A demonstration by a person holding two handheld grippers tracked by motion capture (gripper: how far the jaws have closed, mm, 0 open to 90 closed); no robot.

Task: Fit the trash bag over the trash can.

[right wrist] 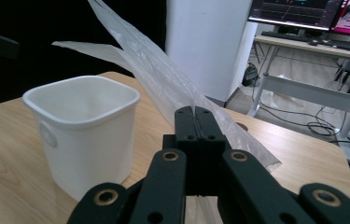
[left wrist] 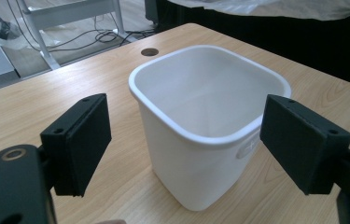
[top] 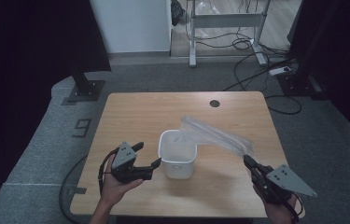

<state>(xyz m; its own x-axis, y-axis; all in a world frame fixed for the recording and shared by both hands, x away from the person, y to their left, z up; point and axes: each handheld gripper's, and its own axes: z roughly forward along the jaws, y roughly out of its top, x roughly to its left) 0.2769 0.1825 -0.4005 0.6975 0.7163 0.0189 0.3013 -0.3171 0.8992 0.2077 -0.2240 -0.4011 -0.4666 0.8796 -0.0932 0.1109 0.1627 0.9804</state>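
Tabletop [top: 130, 112]: pale wood, dim room.
Bag [top: 214, 135]: thin, limp, slippery plastic; hangs above the bin [top: 178, 160]; best pinched at its edge.
Right tool [top: 248, 161]: clenched on the bag's corner.
Left tool [top: 147, 156]: released, beside the bin.

White plastic bin [left wrist: 200, 121]: plain white inside & out, no pattern, glossy rim, sits between the left gripper [left wrist: 186, 144] jaws, which are matte black w/ brass-coloured pivot rings. Plastic bag [right wrist: 163, 79]: clear to milky translucent, faint crinkle sheen, no print, runs up & away from the closed jaws of the right gripper [right wrist: 194, 112]; that gripper also black, brass-ringed bolts. Grey three-cornered plates on both grippers in the high view, dotted w/ small dark holes. Table [top: 135, 116]: light wood grain, pale tan streaks, one dark round hole [top: 214, 103] beyond the jaws. Floor [top: 37, 140]: grey carpet
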